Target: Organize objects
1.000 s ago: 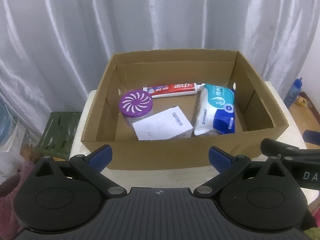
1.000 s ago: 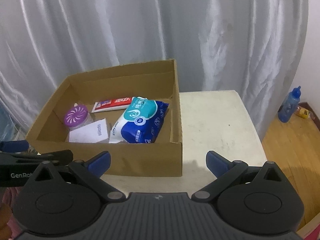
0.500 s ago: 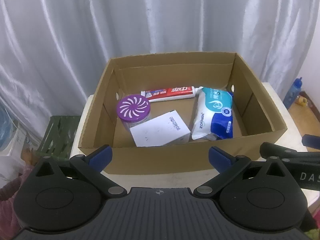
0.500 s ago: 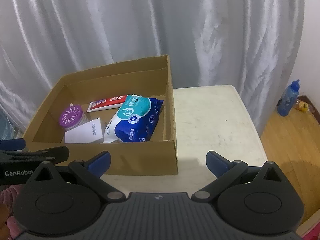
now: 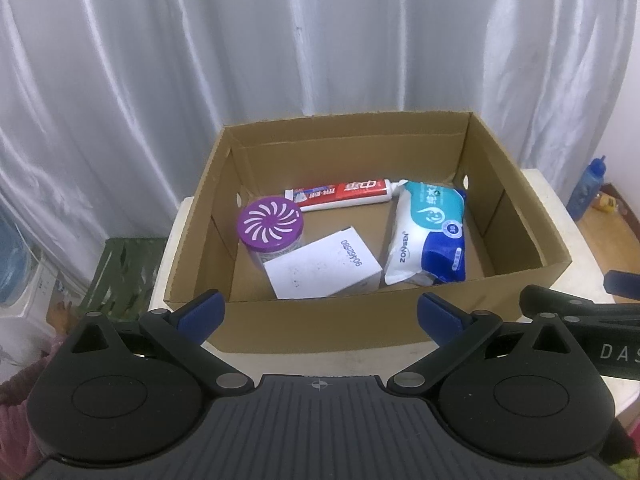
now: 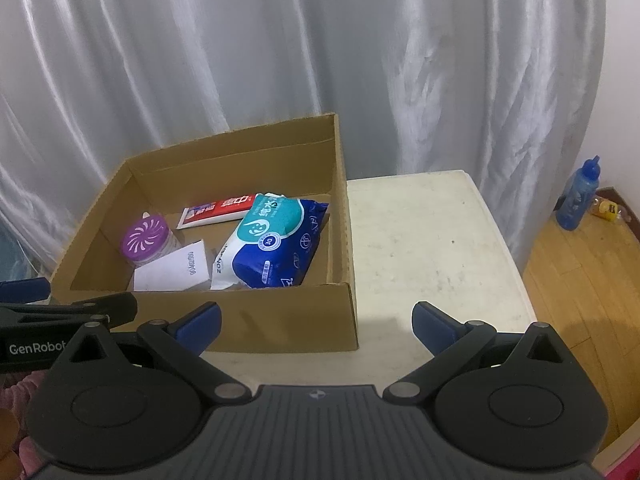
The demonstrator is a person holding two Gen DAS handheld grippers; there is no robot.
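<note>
The cardboard box point(image 5: 280, 332) is sitting on the left part of the white table point(image 6: 432, 240), holding a toothpaste tube point(image 5: 344, 195), a purple-lidded jar point(image 5: 269, 226), a white carton point(image 5: 322, 269) and a wipes pack point(image 5: 430, 234), all lying apart enough to reach. The left gripper point(image 5: 318, 312) is hanging wide and empty before the near wall; the right gripper point(image 6: 316, 322) is hanging just as wide over the table edge. Judging by this, any next reach should be clearing that wall before dropping in.
</note>
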